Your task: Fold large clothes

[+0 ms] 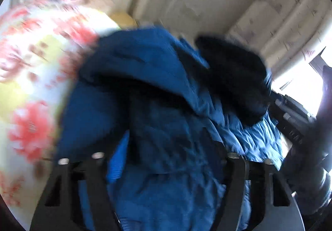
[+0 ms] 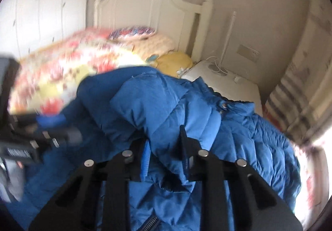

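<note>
Blue coat heaped on the bed, both claws working its folds.

From the left: my left claw (image 1: 168,160) sits half-spread with the coat (image 2: 166,106) bunched between its fingers, grip unclear through blur; my right claw (image 2: 165,156), nearer the collar, pinches a raised fold. The coat's length runs away from both claws toward the headboard (image 2: 141,7), beside the quilt (image 2: 68,71).
</note>
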A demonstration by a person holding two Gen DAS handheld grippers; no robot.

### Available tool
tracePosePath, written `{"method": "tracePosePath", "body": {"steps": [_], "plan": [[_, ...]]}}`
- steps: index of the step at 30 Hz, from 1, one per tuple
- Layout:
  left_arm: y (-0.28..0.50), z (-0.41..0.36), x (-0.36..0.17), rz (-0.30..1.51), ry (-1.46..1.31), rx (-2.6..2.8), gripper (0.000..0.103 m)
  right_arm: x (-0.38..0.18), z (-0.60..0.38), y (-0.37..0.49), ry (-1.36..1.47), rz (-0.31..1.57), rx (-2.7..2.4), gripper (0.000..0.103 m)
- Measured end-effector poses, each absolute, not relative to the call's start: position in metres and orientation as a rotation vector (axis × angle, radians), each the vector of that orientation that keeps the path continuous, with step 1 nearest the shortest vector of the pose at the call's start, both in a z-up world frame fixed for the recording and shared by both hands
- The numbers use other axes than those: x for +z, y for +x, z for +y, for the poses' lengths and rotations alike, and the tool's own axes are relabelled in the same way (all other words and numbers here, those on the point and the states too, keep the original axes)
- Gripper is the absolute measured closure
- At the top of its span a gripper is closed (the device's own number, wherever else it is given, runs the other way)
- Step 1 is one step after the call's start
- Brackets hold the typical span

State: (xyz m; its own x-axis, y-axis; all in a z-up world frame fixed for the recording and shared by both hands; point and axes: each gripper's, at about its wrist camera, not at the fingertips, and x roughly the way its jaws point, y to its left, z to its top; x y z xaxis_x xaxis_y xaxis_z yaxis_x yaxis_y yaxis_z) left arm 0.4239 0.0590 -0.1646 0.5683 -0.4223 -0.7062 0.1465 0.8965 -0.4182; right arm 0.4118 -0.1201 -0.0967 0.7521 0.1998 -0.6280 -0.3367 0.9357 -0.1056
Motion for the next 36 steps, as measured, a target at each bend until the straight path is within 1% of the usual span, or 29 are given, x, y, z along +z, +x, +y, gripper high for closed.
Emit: {"method": "tracePosePath", "body": {"steps": [2, 3, 4, 5, 6, 7, 8, 9, 11, 13, 16, 18, 19, 21, 23, 26, 27, 29, 31, 32, 34, 35, 36], "plan": [[0.436, 0.056, -0.169, 0.937, -0.338, -0.312, 0.043, -0.093, -0.130, 0.413, -0.172, 0.659, 0.298, 0.078], [0.440, 0.057, -0.169, 0.942, -0.347, -0.304, 0.048, -0.091, -0.136, 0.414, -0.139, 0.659, 0.299, 0.078], [0.444, 0.058, -0.169, 0.947, -0.354, -0.287, 0.053, -0.090, -0.138, 0.414, -0.117, 0.659, 0.301, 0.078], [0.446, 0.058, -0.169, 0.950, -0.353, -0.284, 0.066, -0.089, -0.143, 0.415, -0.090, 0.659, 0.302, 0.078], [0.450, 0.056, -0.169, 0.954, -0.344, -0.307, 0.075, -0.089, -0.147, 0.415, -0.063, 0.658, 0.303, 0.078], [0.452, 0.054, -0.168, 0.954, -0.332, -0.319, 0.078, -0.088, -0.149, 0.414, -0.049, 0.657, 0.303, 0.078], [0.454, 0.053, -0.166, 0.943, -0.312, -0.321, 0.084, -0.088, -0.152, 0.414, -0.033, 0.657, 0.304, 0.078], [0.457, 0.054, -0.160, 0.917, -0.300, -0.319, 0.086, -0.087, -0.155, 0.414, -0.012, 0.655, 0.306, 0.078], [0.464, 0.061, -0.149, 0.879, -0.318, -0.300, 0.087, -0.083, -0.162, 0.416, 0.036, 0.649, 0.312, 0.078], [0.473, 0.062, -0.144, 0.875, -0.278, -0.268, 0.087, -0.079, -0.172, 0.415, 0.115, 0.629, 0.312, 0.079], [0.475, 0.058, -0.158, 0.906, -0.217, -0.238, 0.086, -0.076, -0.201, 0.407, 0.264, 0.591, 0.321, 0.080], [0.469, 0.059, -0.171, 0.878, -0.213, -0.227, 0.080, -0.080, -0.225, 0.400, 0.365, 0.573, 0.330, 0.080], [0.464, 0.063, -0.171, 0.871, -0.221, -0.235, 0.079, -0.084, -0.236, 0.396, 0.412, 0.565, 0.333, 0.080], [0.456, 0.071, -0.167, 0.845, -0.248, -0.234, 0.073, -0.093, -0.263, 0.388, 0.520, 0.551, 0.325, 0.080], [0.444, 0.079, -0.164, 0.823, -0.275, -0.238, 0.073, -0.110, -0.293, 0.377, 0.616, 0.549, 0.259, 0.080], [0.423, 0.085, -0.159, 0.763, -0.310, -0.246, 0.073, -0.145, -0.330, 0.369, 0.707, 0.649, 0.110, 0.072], [0.417, 0.090, -0.155, 0.728, -0.331, -0.245, 0.073, -0.157, -0.339, 0.368, 0.751, 0.691, 0.088, 0.065], [0.405, 0.105, -0.146, 0.639, -0.392, -0.231, 0.073, -0.166, -0.348, 0.362, 0.794, 0.686, 0.105, 0.063], [0.399, 0.120, -0.141, 0.578, -0.454, -0.186, 0.073, -0.162, -0.350, 0.358, 0.784, 0.665, 0.102, 0.055], [0.396, 0.132, -0.142, 0.557, -0.499, -0.143, 0.073, -0.159, -0.351, 0.357, 0.774, 0.659, 0.102, 0.054], [0.398, 0.147, -0.146, 0.557, -0.547, -0.079, 0.073, -0.158, -0.350, 0.360, 0.758, 0.661, 0.099, 0.054], [0.399, 0.152, -0.149, 0.566, -0.566, -0.057, 0.073, -0.159, -0.349, 0.362, 0.753, 0.667, 0.100, 0.056], [0.403, 0.157, -0.154, 0.593, -0.592, -0.040, 0.073, -0.160, -0.348, 0.364, 0.746, 0.675, 0.111, 0.068]]}}
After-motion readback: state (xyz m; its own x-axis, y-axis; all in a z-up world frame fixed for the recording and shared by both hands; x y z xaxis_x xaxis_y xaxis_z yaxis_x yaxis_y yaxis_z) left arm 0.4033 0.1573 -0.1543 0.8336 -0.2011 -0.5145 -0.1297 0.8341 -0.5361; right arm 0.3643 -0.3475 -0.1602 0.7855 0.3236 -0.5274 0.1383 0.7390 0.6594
